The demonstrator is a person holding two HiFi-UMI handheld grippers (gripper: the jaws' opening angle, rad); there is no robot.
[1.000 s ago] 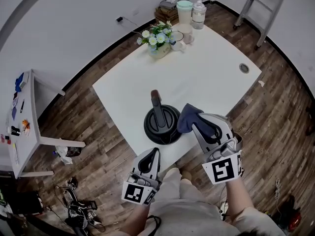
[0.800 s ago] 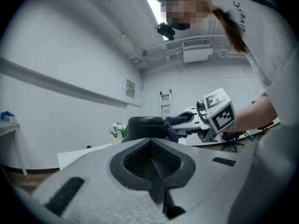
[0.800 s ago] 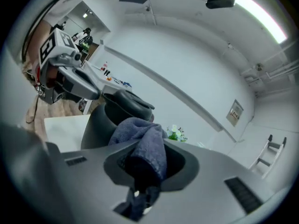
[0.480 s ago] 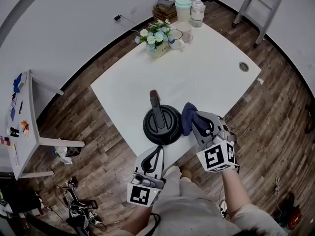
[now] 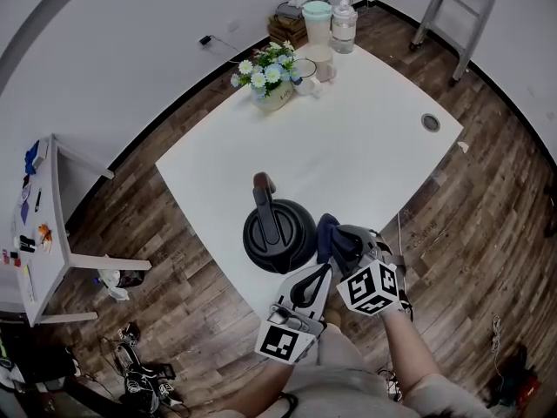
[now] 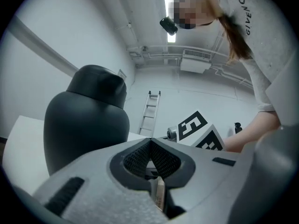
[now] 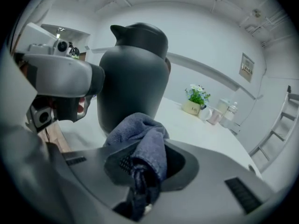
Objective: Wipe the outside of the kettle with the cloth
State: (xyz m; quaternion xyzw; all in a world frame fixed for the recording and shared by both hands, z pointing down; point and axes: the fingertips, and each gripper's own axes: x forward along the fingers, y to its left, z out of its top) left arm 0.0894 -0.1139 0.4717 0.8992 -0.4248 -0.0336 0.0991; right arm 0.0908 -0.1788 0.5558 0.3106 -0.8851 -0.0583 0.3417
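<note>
Drawn in from the left over the past second, the left tongs (image 5: 320, 277) are now seen close beside the right tongs (image 5: 341, 244) at the near edge of the table (image 5: 365, 146). Their tips are pressed together, with nothing held between them. The right tongs have been brought down and inward over the same second and are clamped on the dark blue cloth (image 5: 328, 230), which is bunched over their tips. The cloth is now held just beside the right flank of the black kettle (image 5: 278, 235), though actual contact cannot be confirmed from any view. The kettle stands upright near the table's front edge, handle on top and spout pointing away. With the cloth carried in this close, a wiping pass along the kettle's lower right side is judged to be starting or about to start. The closed left tongs appear placed to steady the kettle, but nothing is gripped by them. Farther back on the table, a pot of flowers (image 5: 265, 75) and several cups (image 5: 318, 17) are left untouched. A ladder (image 5: 461, 7) is seen beyond.
</note>
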